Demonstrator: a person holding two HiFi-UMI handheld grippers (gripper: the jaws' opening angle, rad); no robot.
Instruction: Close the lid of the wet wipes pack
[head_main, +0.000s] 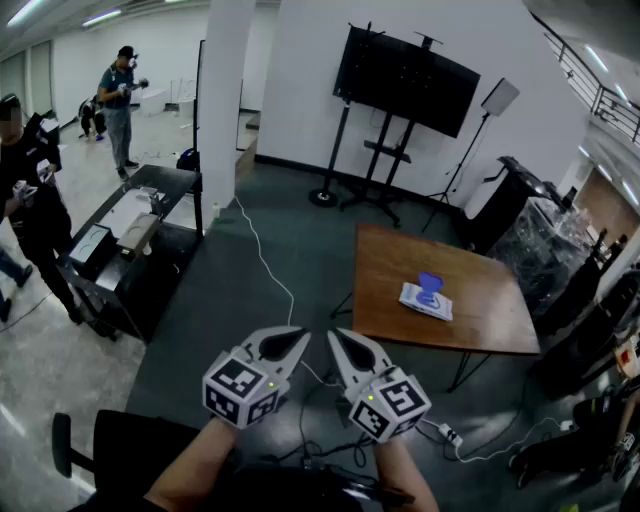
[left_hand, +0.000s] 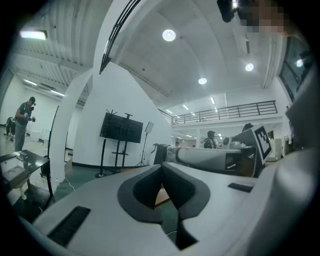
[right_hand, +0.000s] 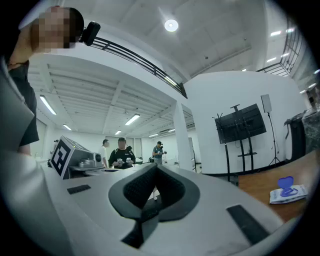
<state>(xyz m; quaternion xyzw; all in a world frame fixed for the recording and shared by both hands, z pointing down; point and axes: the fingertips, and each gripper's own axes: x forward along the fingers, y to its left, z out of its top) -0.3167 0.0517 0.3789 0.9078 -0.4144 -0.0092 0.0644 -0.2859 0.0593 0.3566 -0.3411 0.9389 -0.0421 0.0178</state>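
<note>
Wet wipes pack (head_main: 427, 298) well ahead of both grippers. Near: two grippers side by side, in air. Left gripper (head_main: 302, 334) jaws pressed together, nothing between. Right gripper (head_main: 334, 336) same, empty. Beyond: one brown table (head_main: 390, 260), one pack around its middle, blue lid (head_main: 430, 284) flipped up, open. Contents too small to tell.

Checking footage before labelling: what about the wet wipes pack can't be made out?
- Print on the wet wipes pack: too small in the head view and the right gripper view.
- How its raised blue lid hinges: too small in both.
- Left gripper view: no pack visible; the left gripper itself fills the lower frame.
</note>
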